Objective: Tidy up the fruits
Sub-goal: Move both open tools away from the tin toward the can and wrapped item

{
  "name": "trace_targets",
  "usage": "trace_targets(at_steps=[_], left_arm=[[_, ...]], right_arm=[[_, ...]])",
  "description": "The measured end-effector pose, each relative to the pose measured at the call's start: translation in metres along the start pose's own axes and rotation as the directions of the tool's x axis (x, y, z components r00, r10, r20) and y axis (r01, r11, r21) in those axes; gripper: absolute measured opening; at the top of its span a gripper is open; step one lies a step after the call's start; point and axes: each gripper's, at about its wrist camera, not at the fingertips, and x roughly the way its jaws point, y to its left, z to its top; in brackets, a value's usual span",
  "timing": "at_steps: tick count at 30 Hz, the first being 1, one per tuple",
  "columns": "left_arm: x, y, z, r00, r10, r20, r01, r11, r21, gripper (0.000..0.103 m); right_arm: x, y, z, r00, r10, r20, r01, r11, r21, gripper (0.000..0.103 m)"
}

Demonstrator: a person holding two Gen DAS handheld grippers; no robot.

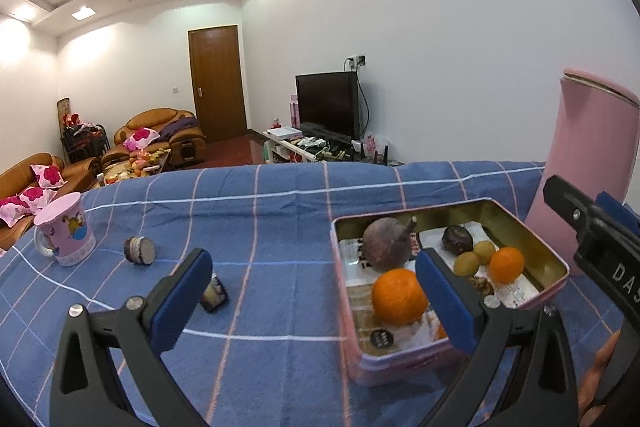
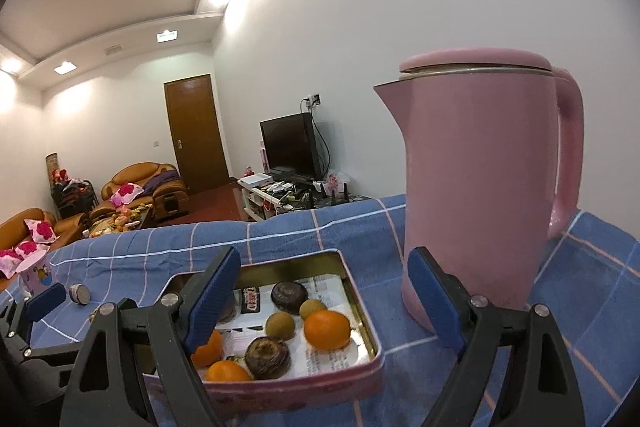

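A pink tin box (image 1: 554, 255) (image 2: 370, 327) stands on the blue checked cloth. It holds oranges (image 1: 399, 295) (image 2: 327, 329), dark purple fruits (image 1: 387, 243) (image 2: 267, 357) and small green-brown fruits (image 1: 467, 263) (image 2: 280, 325). My left gripper (image 1: 314, 297) is open and empty above the cloth; its right finger hangs over the box's near left part. My right gripper (image 2: 322, 297) is open and empty above the box. It shows at the right edge of the left wrist view (image 1: 592, 223).
A tall pink kettle (image 2: 476, 187) (image 1: 588, 151) stands right of the box. A pink mug (image 1: 66, 231) (image 2: 34, 273), a small round dark object (image 1: 139, 249) and a small dark packet (image 1: 214, 293) lie on the cloth to the left. The table's far edge runs behind them.
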Motion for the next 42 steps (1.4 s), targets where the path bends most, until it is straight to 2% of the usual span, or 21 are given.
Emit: trace_targets(at_steps=[14, 30, 38, 42], left_arm=[[-0.004, 0.054, -0.006, 0.999, 0.051, -0.002, -0.051, 0.999, 0.006, 0.103], [0.006, 0.12, -0.007, 0.993, 0.113, -0.029, -0.114, 0.993, -0.028, 0.103], [0.015, 0.164, -0.01, 0.986, 0.156, -0.061, -0.16, 0.985, -0.06, 0.103], [0.022, 0.191, -0.01, 0.977, 0.192, -0.096, -0.201, 0.976, -0.086, 0.103]], right_arm=[[-0.012, 0.047, -0.011, 0.999, 0.031, -0.027, -0.031, 1.0, 0.004, 0.087], [0.002, 0.125, -0.022, 0.99, 0.125, -0.058, -0.127, 0.992, -0.025, 0.087], [0.009, 0.152, -0.024, 0.986, 0.15, -0.074, -0.153, 0.988, -0.031, 0.087], [0.015, 0.166, -0.025, 0.981, 0.169, -0.094, -0.173, 0.984, -0.035, 0.087]])
